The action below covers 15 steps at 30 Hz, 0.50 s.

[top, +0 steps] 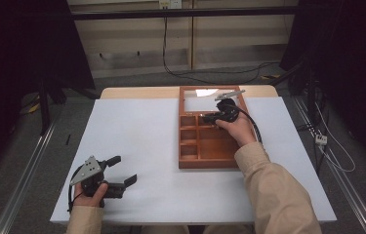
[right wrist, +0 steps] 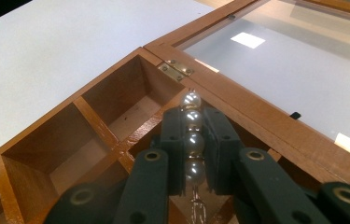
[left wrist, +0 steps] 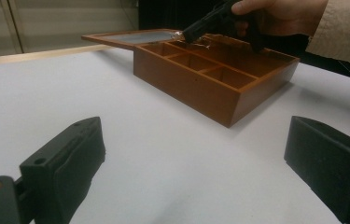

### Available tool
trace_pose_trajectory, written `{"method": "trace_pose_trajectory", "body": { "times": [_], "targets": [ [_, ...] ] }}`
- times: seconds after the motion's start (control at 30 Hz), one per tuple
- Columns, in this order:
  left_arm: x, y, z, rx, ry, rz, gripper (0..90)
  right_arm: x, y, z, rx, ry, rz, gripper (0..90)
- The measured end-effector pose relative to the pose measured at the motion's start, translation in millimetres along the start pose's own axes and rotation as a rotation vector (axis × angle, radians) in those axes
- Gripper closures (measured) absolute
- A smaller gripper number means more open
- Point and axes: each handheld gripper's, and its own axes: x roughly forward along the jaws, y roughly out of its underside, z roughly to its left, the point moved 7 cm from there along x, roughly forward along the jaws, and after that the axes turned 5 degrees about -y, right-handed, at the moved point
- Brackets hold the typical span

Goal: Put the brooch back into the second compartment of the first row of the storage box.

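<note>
Pearl strand [right wrist: 192,135] in right claw [right wrist: 193,122], above box [right wrist: 93,135].

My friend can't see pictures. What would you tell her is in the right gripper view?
The right gripper is shut on a short string of white pearl beads, holding it above an open brown wooden box with small compartments. The box's glass-paned lid lies folded back on its brass hinge, on a white table.

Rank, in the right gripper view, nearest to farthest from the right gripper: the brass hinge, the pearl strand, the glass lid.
1. pearl strand, clamped between the right gripper jaws.
2. brass hinge, just ahead on the box's back edge.
3. glass lid, lying open beyond the hinge.
</note>
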Motion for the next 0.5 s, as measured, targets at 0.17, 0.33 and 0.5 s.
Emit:
{"method": "trace_pose_trajectory", "body": {
  "times": [0.17, 0.33, 0.5],
  "targets": [
    [-0.2, 0.2, 0.5, -0.001, -0.002, 0.001, 4.7, -2.2, -0.9, 0.5, 0.019, 0.005, -0.006, 68.5],
    [-0.1, 0.8, 0.3, -0.003, -0.002, 0.003, 4.7, -9.0, -1.9, 0.7, 0.029, 0.024, -0.005, 57.6],
    [-0.2, 0.7, 0.0, 0.001, -0.001, 0.003, 4.7, -19.1, -3.9, 3.3, 0.044, 0.035, -0.020, 42.1]
  ]
}}
